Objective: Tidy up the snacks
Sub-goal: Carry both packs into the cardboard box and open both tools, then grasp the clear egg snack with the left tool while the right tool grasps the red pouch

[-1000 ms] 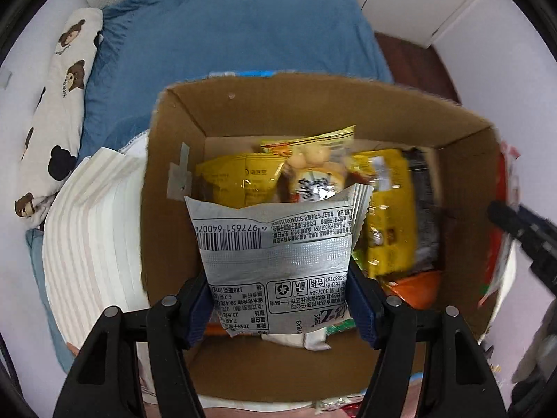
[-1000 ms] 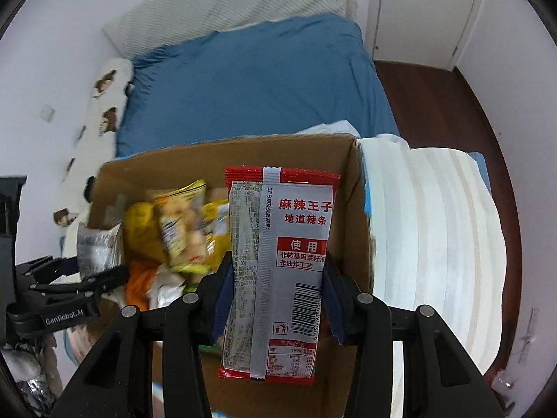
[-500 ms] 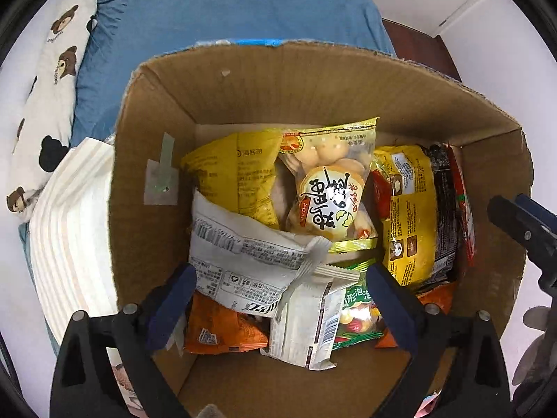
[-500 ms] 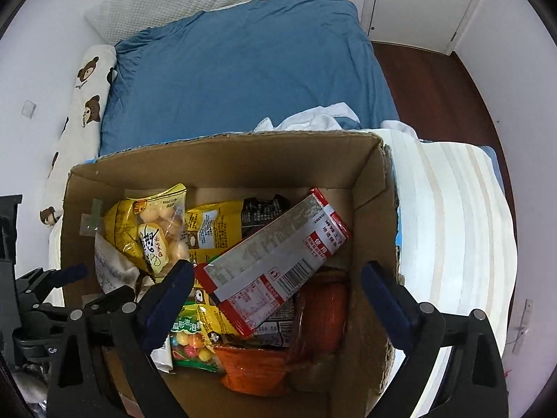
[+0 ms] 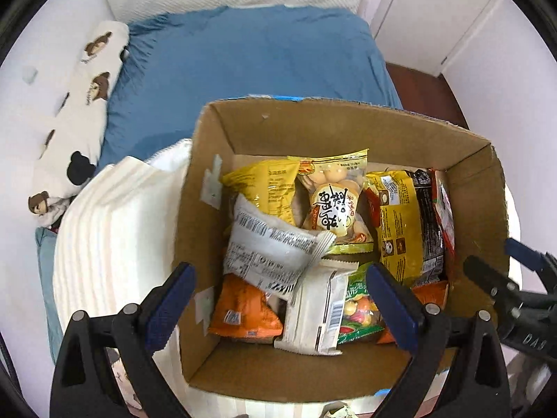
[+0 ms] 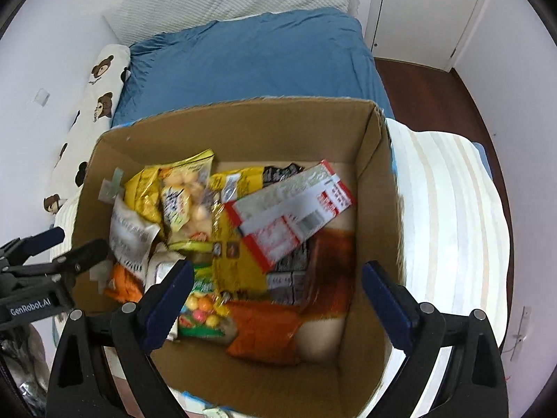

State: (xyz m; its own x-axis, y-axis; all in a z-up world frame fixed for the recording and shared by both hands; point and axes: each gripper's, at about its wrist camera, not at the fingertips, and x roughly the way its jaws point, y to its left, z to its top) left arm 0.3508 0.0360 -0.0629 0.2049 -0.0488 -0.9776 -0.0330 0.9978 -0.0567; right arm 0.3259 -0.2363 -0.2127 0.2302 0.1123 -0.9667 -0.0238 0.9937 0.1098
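An open cardboard box (image 5: 205, 181) holds several snack packets. A white-grey packet with a barcode (image 5: 268, 250) lies at its left, over an orange packet (image 5: 240, 310). A red and white packet (image 6: 292, 212) lies tilted on top at the right, also seen on edge in the left wrist view (image 5: 444, 216). Yellow packets (image 5: 403, 223) fill the middle. My left gripper (image 5: 278, 299) is open and empty above the box's near left. My right gripper (image 6: 276, 299) is open and empty above the near right; the box (image 6: 376, 188) is below it.
The box stands on a white striped folded blanket (image 6: 449, 216) on a bed with a blue cover (image 5: 243, 66). A bear-print pillow (image 5: 76, 111) lies at the left. A white door (image 6: 421, 7) and dark wood floor (image 6: 463, 104) are at the right.
Both grippers opened and dropped their packets into the box: the white-grey one at the left, the red and white one at the right. Both grippers then rose and drew back.
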